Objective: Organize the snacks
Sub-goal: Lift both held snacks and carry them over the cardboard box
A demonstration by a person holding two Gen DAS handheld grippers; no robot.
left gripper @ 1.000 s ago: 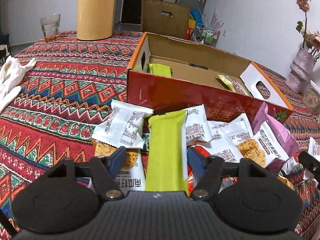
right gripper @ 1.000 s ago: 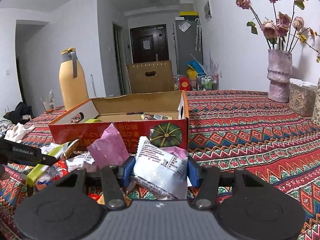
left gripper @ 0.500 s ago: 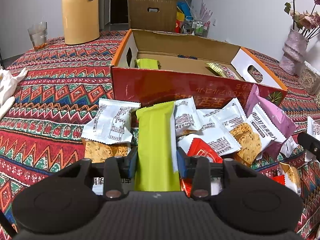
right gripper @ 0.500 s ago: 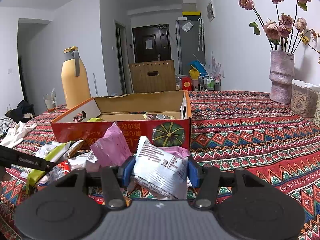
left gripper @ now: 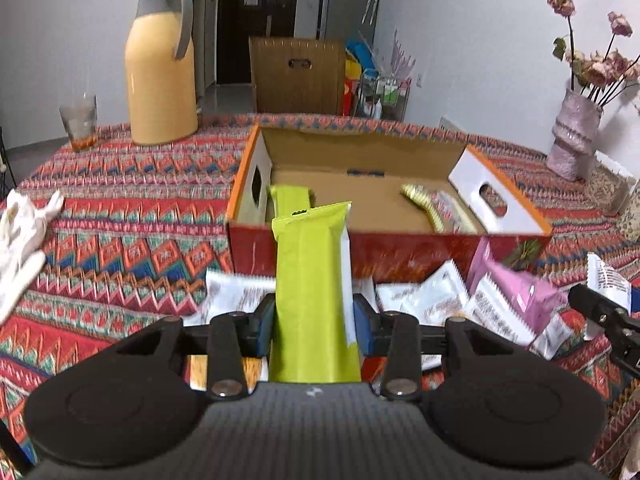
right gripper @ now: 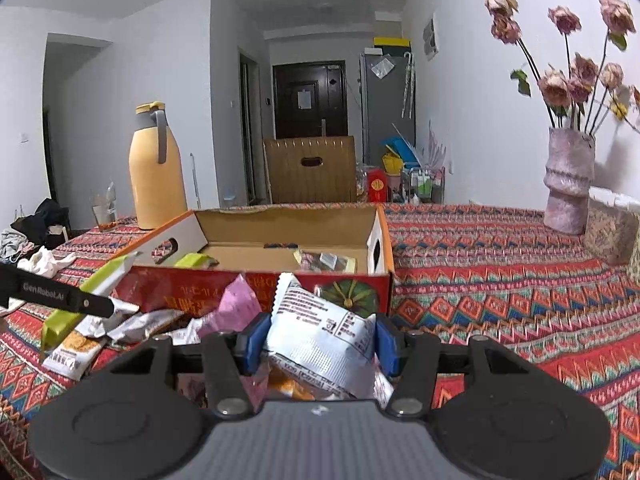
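Snacks are the matter here: a long lime-green foil-wrapped bar (left gripper: 312,300) sits clamped between the blue pads of the left gripper (left gripper: 314,330), lifted clear of the heap and pointing away from it toward the open red cardboard box (left gripper: 400,252) just ahead. The right gripper (right gripper: 320,344) is clamped on a white crinkled snack packet (right gripper: 320,336) with printed text, low over the pile in front of the same box.

The step in hand looks like carrying the green bar to the box. The next move calls for raising it over the near red wall, then setting it beside the matching green bar (left gripper: 290,200) lying inside at the left end, ahead of the left gripper.

Loose white and pink packets (left gripper: 500,300) lie scattered on the patterned red cloth of the surface (left gripper: 120,208), to the right of and below the left gripper.

The left wrist view looks down into the box and shows its floor and the green bar inside plainly. The right wrist view looks nearly level, so the box floor is mostly hidden, but it shows the left gripper from the side, with the bar angled upward.
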